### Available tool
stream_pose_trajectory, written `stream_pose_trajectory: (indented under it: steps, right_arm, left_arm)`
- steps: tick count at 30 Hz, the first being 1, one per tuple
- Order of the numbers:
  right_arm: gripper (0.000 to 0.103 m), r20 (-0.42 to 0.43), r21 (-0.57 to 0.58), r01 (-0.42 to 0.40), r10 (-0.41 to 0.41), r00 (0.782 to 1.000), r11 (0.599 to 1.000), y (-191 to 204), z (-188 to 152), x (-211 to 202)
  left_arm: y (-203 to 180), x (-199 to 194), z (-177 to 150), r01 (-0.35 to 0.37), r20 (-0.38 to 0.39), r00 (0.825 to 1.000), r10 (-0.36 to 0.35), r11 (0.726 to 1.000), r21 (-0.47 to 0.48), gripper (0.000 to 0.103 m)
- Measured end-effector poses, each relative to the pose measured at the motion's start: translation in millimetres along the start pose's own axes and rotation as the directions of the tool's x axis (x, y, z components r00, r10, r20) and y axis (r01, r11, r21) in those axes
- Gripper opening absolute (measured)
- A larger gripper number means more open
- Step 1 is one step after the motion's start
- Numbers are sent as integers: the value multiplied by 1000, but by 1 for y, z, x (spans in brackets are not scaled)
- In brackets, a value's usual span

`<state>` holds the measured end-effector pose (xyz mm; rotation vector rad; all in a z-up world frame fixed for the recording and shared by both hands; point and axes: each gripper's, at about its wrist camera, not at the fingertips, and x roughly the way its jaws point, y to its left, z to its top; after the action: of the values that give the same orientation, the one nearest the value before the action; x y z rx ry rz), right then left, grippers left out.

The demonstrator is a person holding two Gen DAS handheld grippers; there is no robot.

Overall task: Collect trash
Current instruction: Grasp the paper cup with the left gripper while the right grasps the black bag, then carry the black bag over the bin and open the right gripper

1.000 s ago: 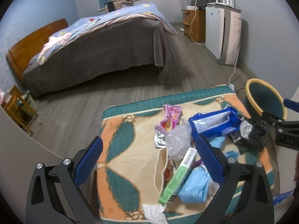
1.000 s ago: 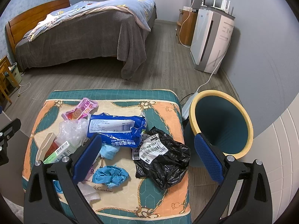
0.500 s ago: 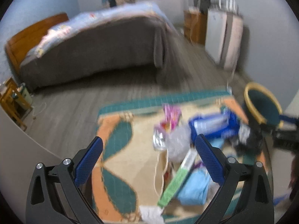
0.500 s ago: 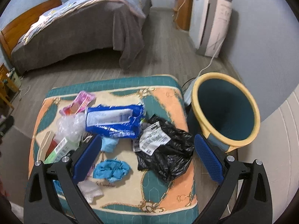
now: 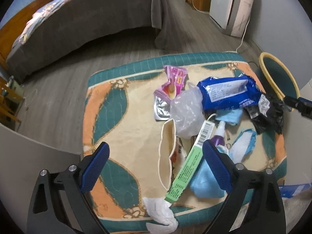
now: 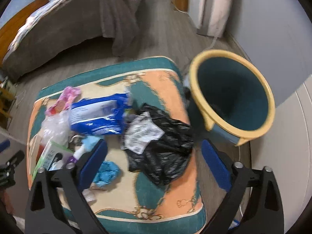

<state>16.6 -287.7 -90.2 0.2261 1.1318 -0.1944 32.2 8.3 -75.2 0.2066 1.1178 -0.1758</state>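
Trash lies on a patterned cushion (image 5: 120,117): a blue wipes pack (image 5: 226,95), a pink wrapper (image 5: 175,78), a clear plastic bag (image 5: 187,111), a green box (image 5: 191,161), a white tissue (image 5: 159,212) and a black bag (image 5: 269,113). My left gripper (image 5: 156,165) is open and empty above the cushion's near edge, beside the green box. My right gripper (image 6: 154,163) is open and empty, with the black bag (image 6: 165,148) between its fingers in the view. A teal bin with a yellow rim (image 6: 232,97) stands right of the cushion; it also shows in the left wrist view (image 5: 276,78).
A bed (image 5: 78,19) with a grey cover stands beyond the cushion across wood flooring. A white appliance (image 5: 232,5) with a cord stands by the right wall. A blue crumpled glove (image 6: 107,171) and a small spray bottle (image 5: 220,136) lie among the trash.
Both grippers have tilted down and moved closer to the cushion. The right gripper has come nearer to the black bag and the bin. No trash has moved.
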Motion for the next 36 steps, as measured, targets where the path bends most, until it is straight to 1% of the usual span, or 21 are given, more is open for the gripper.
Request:
stream_pose_trajectory:
  steps: [2,4,5,6,8,9,12,15,16,17,19,20,21,22,23,24,26,28,30,33,36]
  right_arm:
    - [86,-14,52,-13,14,1000,999,-12,1,3]
    - [78,-33,58,-30,32,999,998,-14,0,6]
    - [77,-43,40,-42,44,998,998,-11,-1,8]
    - [75,-51,12,-50,51,997,999,-5,-2,10]
    - [75,-63,-46,-61,58,996,997,7,-4,13]
    - [75,-78,-93,-60,53,996,994,17,-6,17]
    - [75,-108,-191,-42,21,994,981,35,-11,28]
    - [74,-142,-287,1,-43,989,958,48,-16,47]
    - [72,-149,-301,4,-51,987,954,49,-17,50]
    - [71,-156,-316,11,-64,986,949,51,-18,55]
    - [62,-165,-342,33,-95,982,939,52,-20,62]
    - [55,-171,-350,41,-107,979,936,52,-21,65]
    - [46,-181,-355,44,-115,977,934,52,-22,68]
    - [33,-184,-354,40,-111,977,934,51,-22,69]
    - [24,-185,-352,36,-107,977,935,51,-22,69]
    - [18,-183,-350,36,-106,977,936,50,-21,68]
    - [12,-174,-330,23,-85,981,944,45,-18,61]
    - [2,-176,-309,-1,-56,983,951,39,-20,52]
    - [2,-175,-274,-27,-22,984,961,33,-19,43]
    - [1,-155,-224,-40,5,988,974,24,-14,28]
    - [1,-116,-156,-61,43,992,986,11,-8,9]
  left_arm:
    - [0,5,1,8,-3,1000,-8,1000,-1,95]
    - [-1,9,2,17,-9,1000,-17,1000,-2,93]
    - [-1,13,2,31,-20,999,-31,1000,-2,87]
    - [-1,16,2,40,-29,999,-40,999,-2,79]
    - [-3,23,1,55,-53,997,-54,999,2,72]
    - [-4,27,1,60,-65,996,-59,998,6,67]
    - [-5,35,1,84,-85,993,-83,996,6,62]
    - [-7,44,-1,90,-113,990,-88,996,8,58]
    - [-8,48,-1,89,-125,988,-87,996,9,56]
    - [-7,50,-2,92,-134,987,-90,996,9,49]
    - [-6,53,-4,116,-149,982,-115,993,-3,41]
    - [-5,53,-4,119,-149,982,-117,993,0,33]
    - [-5,53,-4,118,-146,982,-116,993,4,23]
    - [-5,52,-4,118,-143,983,-116,993,6,21]
    - [-4,51,-3,117,-139,984,-115,993,5,20]
    - [-3,48,-3,111,-130,985,-110,994,2,18]
    - [-1,43,-2,105,-112,988,-105,994,-6,17]
    - [2,35,0,92,-87,992,-93,996,-10,17]
    - [3,25,3,68,-60,996,-68,998,-1,17]
    - [3,8,7,33,3,999,-33,999,17,17]
    - [7,-12,12,43,78,996,-43,999,-5,17]
